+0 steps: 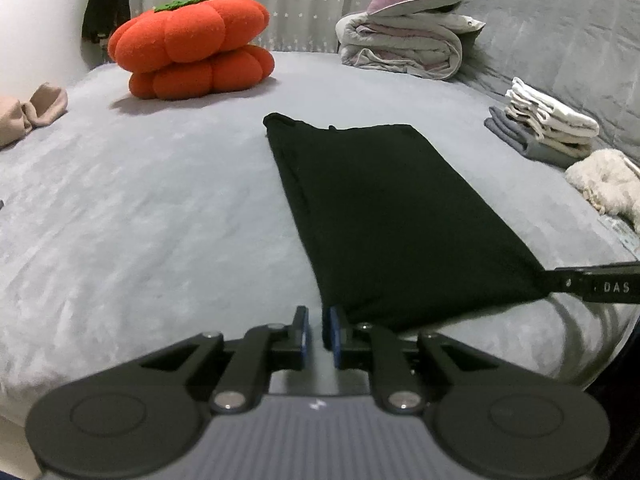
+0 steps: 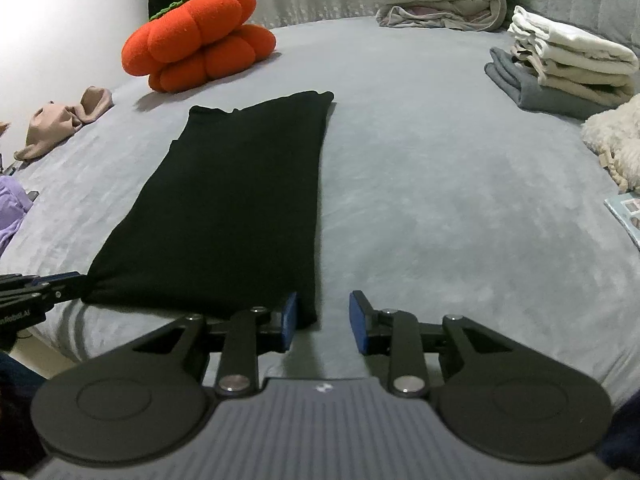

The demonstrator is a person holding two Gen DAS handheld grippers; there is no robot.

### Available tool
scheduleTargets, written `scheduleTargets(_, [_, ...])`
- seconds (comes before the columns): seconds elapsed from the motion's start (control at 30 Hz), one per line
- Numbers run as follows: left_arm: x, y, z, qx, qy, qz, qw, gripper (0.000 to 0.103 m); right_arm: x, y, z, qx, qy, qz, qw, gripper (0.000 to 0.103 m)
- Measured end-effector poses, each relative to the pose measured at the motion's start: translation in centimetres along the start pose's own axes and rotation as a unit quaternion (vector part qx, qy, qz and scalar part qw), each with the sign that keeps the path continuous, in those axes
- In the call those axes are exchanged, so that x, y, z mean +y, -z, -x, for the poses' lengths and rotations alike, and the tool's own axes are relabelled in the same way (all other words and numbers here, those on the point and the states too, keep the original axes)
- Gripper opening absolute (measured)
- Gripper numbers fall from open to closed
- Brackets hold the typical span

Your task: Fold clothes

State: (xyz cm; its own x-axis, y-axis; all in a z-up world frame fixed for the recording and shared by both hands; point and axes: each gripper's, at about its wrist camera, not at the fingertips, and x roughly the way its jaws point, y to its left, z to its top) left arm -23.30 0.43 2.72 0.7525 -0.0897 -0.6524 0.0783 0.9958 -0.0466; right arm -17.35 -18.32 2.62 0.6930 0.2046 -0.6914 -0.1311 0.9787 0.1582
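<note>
A black garment lies folded into a long strip on the grey bed, its near end at the bed's front edge. My left gripper sits at the strip's near left corner, its pads almost together and the corner pinched at the right pad. From the right wrist view the same gripper touches that puckered corner of the black garment. My right gripper is open at the near right corner, the cloth edge resting against its left pad. The right gripper also shows in the left wrist view.
An orange pumpkin cushion sits at the back left and a rolled quilt with a purple pillow at the back. Folded clothes are stacked on the right beside a fluffy cream item. Beige cloth lies at the left.
</note>
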Motion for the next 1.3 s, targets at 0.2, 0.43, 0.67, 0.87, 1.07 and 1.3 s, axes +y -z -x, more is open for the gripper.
scheduleTargets(0.2, [-0.2, 0.0, -0.1, 0.0, -0.045, -0.012, 0.9989, 0.015, 0.0, -0.1, -0.1, 0.002, 0.008, 0.001, 1.0, 0.034])
scheduleTargets(0.43, [-0.6, 0.0, 0.0, -0.007, -0.079, -0.036, 0.9962, 0.014, 0.0, -0.3, -0.3, 0.002, 0.024, 0.006, 1.0, 0.035])
scheduleTargets(0.67, [-1.3, 0.0, 0.0, -0.012, -0.088, -0.053, 0.9947, 0.014, 0.1, -0.3, -0.5, 0.003, 0.033, 0.013, 0.999, 0.039])
scheduleTargets(0.87, [-2.9, -0.3, -0.1, -0.029, -0.099, -0.086, 0.9909, 0.014, 0.2, -0.3, -0.6, 0.002, 0.035, 0.017, 0.999, 0.04])
scheduleTargets(1.07, [-3.6, -0.2, -0.6, -0.022, -0.106, -0.096, 0.9895, 0.015, 0.2, -0.2, -0.7, 0.002, 0.036, 0.02, 0.999, 0.041])
scheduleTargets(1.3, [-4.2, -0.2, -0.5, -0.023, -0.102, -0.105, 0.9889, 0.014, 0.5, 0.0, -0.3, -0.005, 0.029, 0.033, 0.999, 0.043])
